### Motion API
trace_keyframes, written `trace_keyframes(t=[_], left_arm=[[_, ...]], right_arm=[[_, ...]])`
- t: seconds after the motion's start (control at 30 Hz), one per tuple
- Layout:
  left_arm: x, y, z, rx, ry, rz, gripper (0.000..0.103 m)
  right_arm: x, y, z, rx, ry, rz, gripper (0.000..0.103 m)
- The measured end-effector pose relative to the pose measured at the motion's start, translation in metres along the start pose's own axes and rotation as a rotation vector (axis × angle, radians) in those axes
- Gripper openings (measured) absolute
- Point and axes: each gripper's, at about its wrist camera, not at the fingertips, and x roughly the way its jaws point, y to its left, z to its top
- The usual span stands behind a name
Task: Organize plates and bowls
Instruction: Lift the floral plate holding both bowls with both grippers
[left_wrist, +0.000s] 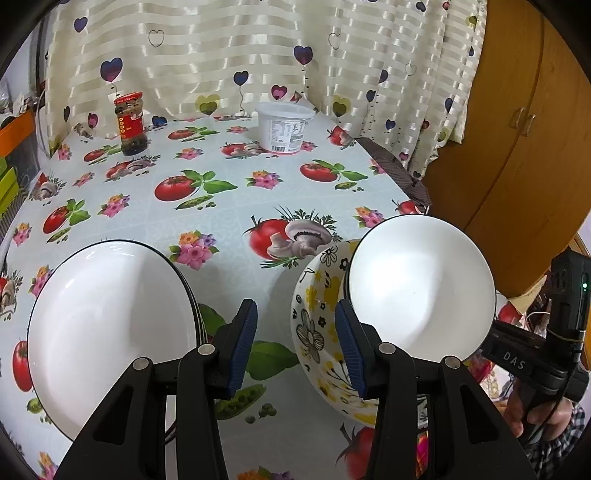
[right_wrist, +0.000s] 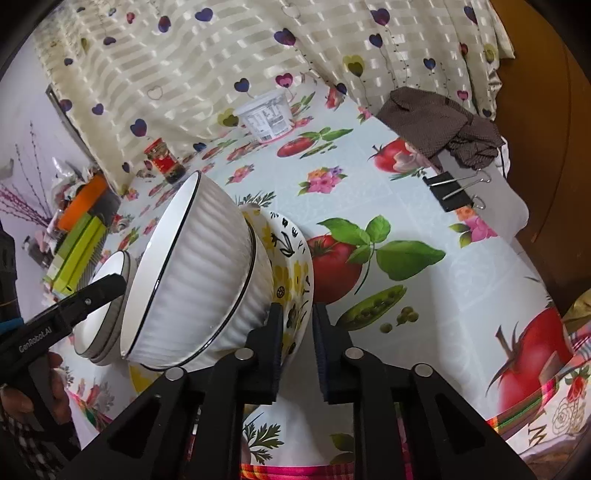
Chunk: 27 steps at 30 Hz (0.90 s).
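Note:
A white ribbed bowl (right_wrist: 199, 266) with a black rim line lies tilted inside a flower-patterned bowl (right_wrist: 291, 280) on the tablecloth. My right gripper (right_wrist: 298, 332) is shut on the near rim of the flower-patterned bowl, one finger inside and one outside. In the left wrist view the same pair shows as the white bowl (left_wrist: 421, 288) in the flower-patterned bowl (left_wrist: 317, 332). A stack of white plates (left_wrist: 110, 332) sits to their left. My left gripper (left_wrist: 295, 343) hangs open over the cloth between the stack and the bowls, holding nothing.
At the back, near the curtain, stand a red-lidded jar (left_wrist: 129, 125) and a white plastic tub (left_wrist: 284, 127). A brown cloth (right_wrist: 439, 122) and a binder clip (right_wrist: 458, 192) mark the table's right edge, with a wooden cabinet (left_wrist: 517, 129) beyond. Green boxes (right_wrist: 77, 254) lie left.

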Motion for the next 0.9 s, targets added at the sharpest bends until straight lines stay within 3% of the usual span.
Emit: trace_keyframes(t=[0.37, 0.63, 0.9], left_arm=[[0.009, -0.015, -0.002, 0.021, 0.030, -0.026, 0.045], [0.022, -0.024, -0.009, -0.003, 0.095, -0.132, 0.045], [0.041, -0.033, -0.017, 0.012, 0.163, -0.120, 0.045]], right_arm=[[-0.018, -0.024, 0.005, 0.009, -0.045, -0.082, 0.012], [-0.023, -0.034, 0.008, 0.003, -0.054, -0.118, 0.012], [-0.024, -0.035, 0.008, -0.008, -0.056, -0.121, 0.012]])
